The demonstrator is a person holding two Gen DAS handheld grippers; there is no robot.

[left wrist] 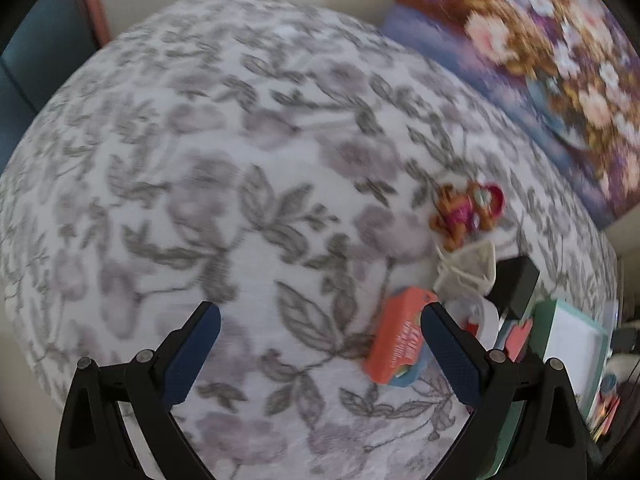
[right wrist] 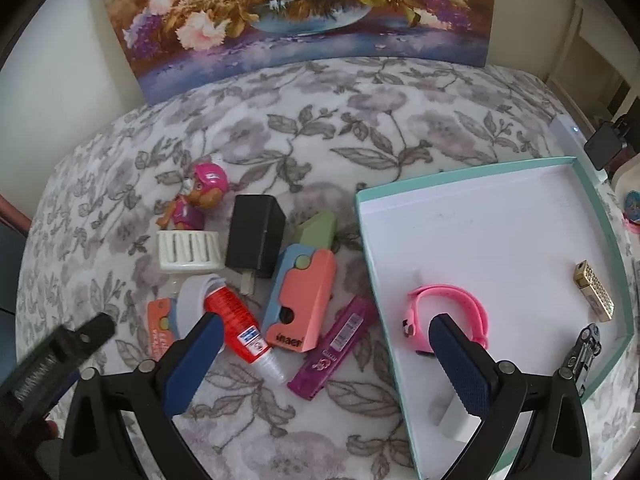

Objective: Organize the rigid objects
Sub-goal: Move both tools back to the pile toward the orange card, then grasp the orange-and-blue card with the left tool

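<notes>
The right tool (right wrist: 324,354) is spread wide and holds nothing. The left tool (left wrist: 320,340) is spread wide too, over the flowery desk (left wrist: 200,160).

Near the right tool lie a red glue tube (right wrist: 240,320) and a purple case (right wrist: 334,346). Beside them is the teal box (right wrist: 596,372), with a pink watch (right wrist: 452,312), a gold lighter (right wrist: 594,292) and a small dark car (right wrist: 584,354) inside.

Farther back are an orange toy (right wrist: 304,304), a black charger (right wrist: 256,236), a white cap (right wrist: 188,250) and a pup figure (right wrist: 198,198). A flower painting (right wrist: 296,8) leans at the back.
</notes>
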